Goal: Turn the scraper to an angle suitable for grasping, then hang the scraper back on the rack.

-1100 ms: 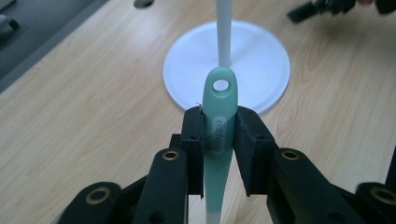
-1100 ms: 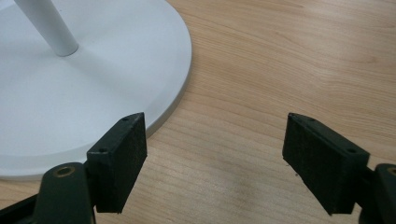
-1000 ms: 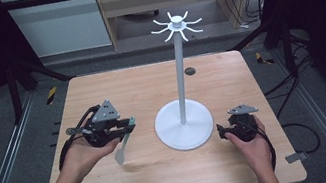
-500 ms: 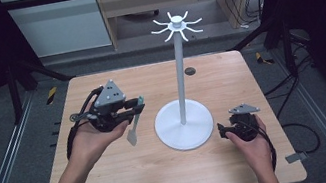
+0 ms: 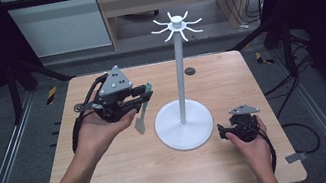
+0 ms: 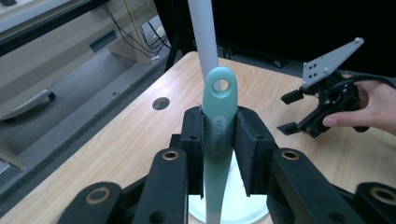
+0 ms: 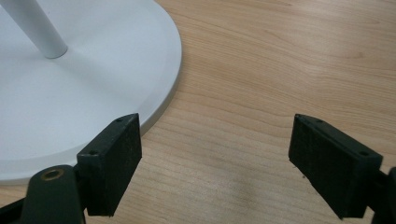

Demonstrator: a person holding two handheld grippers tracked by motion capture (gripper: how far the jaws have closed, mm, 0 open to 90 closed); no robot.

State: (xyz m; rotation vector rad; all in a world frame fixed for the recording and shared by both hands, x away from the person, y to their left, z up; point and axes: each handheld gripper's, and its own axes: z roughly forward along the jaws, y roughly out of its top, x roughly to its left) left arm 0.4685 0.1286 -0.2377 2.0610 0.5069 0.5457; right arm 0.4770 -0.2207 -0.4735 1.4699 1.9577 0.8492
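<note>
My left gripper (image 5: 147,92) is raised above the table's left half, shut on a mint-green utensil (image 5: 142,116) whose blade hangs down toward the wood. Seen from the left gripper view, the utensil's handle (image 6: 218,135) with its hanging hole stands upright between the two pads of that left gripper (image 6: 219,140). A white stand (image 5: 179,73) with hook arms at its top (image 5: 175,24) rises from a round base (image 5: 183,127) at mid-table. My right gripper (image 5: 222,131) rests low beside the base's right rim, open, nothing between its jaws (image 7: 215,163); the base edge (image 7: 159,93) lies by its left jaw.
The wooden table (image 5: 165,172) has a small round hole (image 5: 190,71) near its far edge. Metal frame rails run along both sides, and cables trail on the floor behind. Shelving and a cabinet stand beyond the table.
The left hand has lifted the utensil off the table and carried it up and toward the stand. The right hand has kept still.
</note>
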